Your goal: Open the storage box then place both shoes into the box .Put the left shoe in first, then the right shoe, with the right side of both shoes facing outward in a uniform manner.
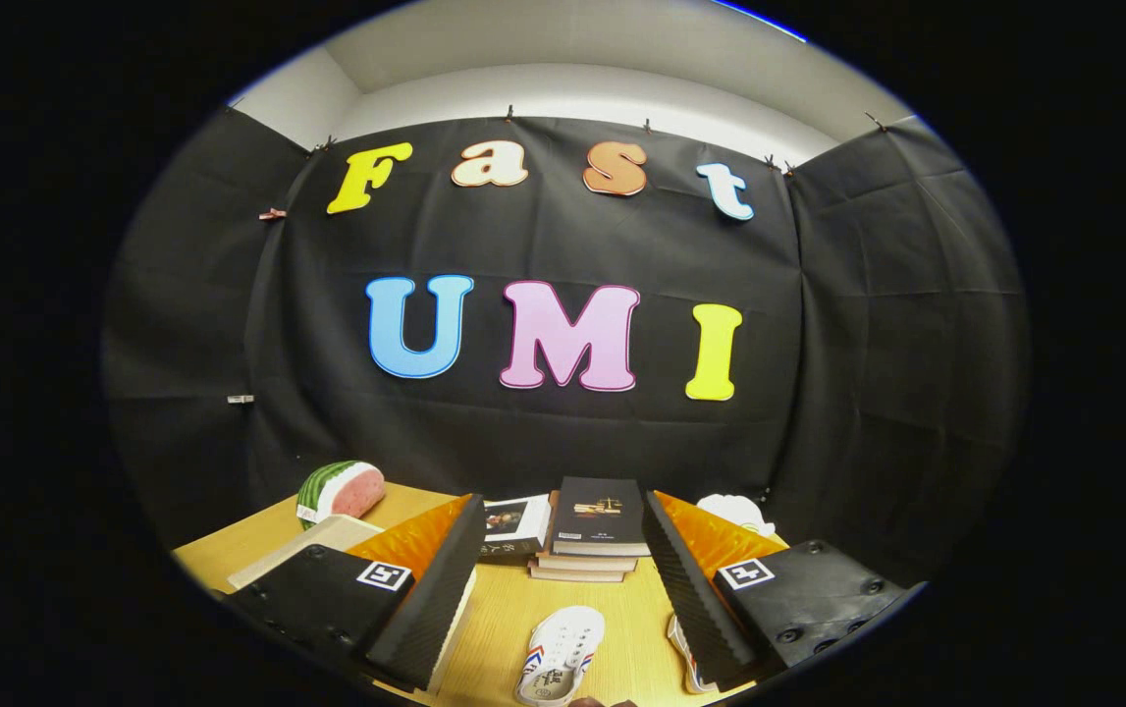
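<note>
Your tongs (563, 628) stand wide open, holding nothing. One white shoe (560, 668) lies between them at bottom centre; another shoe (682, 656) peeks beside the right finger.

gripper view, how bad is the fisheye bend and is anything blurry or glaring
Gripper view: strong fisheye bend, curving the light wooden table; the open gripper with black ribbed fingers is sharp, as is the white canvas shoe between them; even lighting, no harsh glare.

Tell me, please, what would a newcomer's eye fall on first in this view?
Probably the white shoe with red and blue stripes, lying on the wooden table between the open gripper fingers. Just beyond them sits a stack of books, dark cover on top. A watermelon slice rests farther back, off to the left finger's side.
</note>
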A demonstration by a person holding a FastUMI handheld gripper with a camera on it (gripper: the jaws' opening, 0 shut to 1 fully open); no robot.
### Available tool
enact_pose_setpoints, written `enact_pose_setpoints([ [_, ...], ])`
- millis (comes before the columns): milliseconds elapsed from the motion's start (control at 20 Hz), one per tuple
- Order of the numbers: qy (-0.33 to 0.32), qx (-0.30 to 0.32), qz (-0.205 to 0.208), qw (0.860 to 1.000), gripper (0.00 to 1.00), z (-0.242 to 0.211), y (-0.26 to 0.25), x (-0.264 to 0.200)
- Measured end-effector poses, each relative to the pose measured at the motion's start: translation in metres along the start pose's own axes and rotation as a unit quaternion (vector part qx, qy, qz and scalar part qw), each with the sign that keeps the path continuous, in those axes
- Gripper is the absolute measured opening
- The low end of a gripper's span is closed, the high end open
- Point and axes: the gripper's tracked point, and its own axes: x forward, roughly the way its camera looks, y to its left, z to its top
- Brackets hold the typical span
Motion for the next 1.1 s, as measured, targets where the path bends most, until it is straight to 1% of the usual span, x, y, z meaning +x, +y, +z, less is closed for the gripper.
enact_pose_setpoints([
  [550,0.008,0.002,0.001,1.000,0.97,-0.003,0.000,-0.001],
  [800,0.019,0.007,-0.009,1.000,0.97,-0.007,-0.010,0.000],
  [1000,0.047,0.001,-0.006,0.999,0.97,-0.022,-0.021,0.005],
  [1100,0.057,0.003,0.006,0.998,0.97,-0.028,-0.021,0.009],
])
